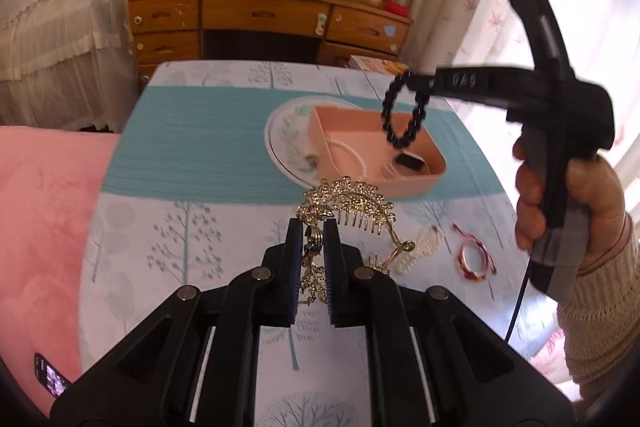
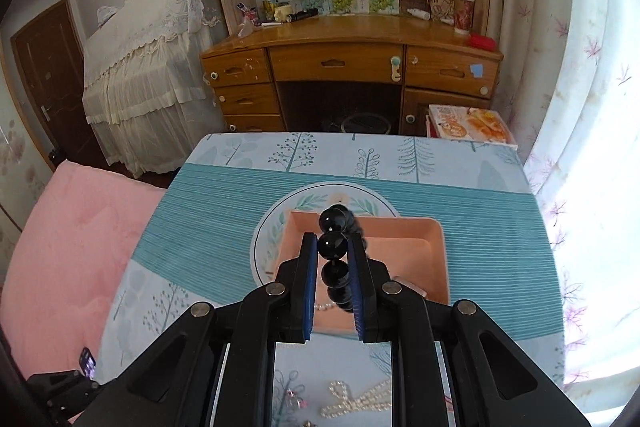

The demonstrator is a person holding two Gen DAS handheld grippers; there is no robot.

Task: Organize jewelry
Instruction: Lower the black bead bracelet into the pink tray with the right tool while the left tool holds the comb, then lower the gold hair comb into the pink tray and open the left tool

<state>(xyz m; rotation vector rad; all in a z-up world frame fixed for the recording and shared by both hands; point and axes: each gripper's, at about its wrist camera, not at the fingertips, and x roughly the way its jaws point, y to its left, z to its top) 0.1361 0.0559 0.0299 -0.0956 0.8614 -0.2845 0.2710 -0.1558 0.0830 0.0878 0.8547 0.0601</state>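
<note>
My left gripper [image 1: 312, 227] is shut on a gold leaf-shaped hair comb [image 1: 352, 205] and holds it just above the table, near the front of the pink tray [image 1: 416, 183]. My right gripper [image 2: 333, 241] is shut on a black bead bracelet [image 2: 334, 245]. In the left wrist view that bracelet [image 1: 404, 111] hangs from the right gripper [image 1: 412, 81] over the pink tray. The tray [image 2: 400, 231] sits on a round plate [image 2: 276, 215] and holds a pearl strand [image 1: 352, 155] and a small black item [image 1: 410, 161].
A pearl hair clip [image 1: 420, 251] and a red patterned ring-shaped piece [image 1: 474, 261] lie on the tablecloth right of my left gripper. Pearl pieces [image 2: 356, 403] lie under my right gripper. A pink blanket [image 1: 44, 227] borders the table's left. A wooden desk [image 2: 352, 75] stands behind.
</note>
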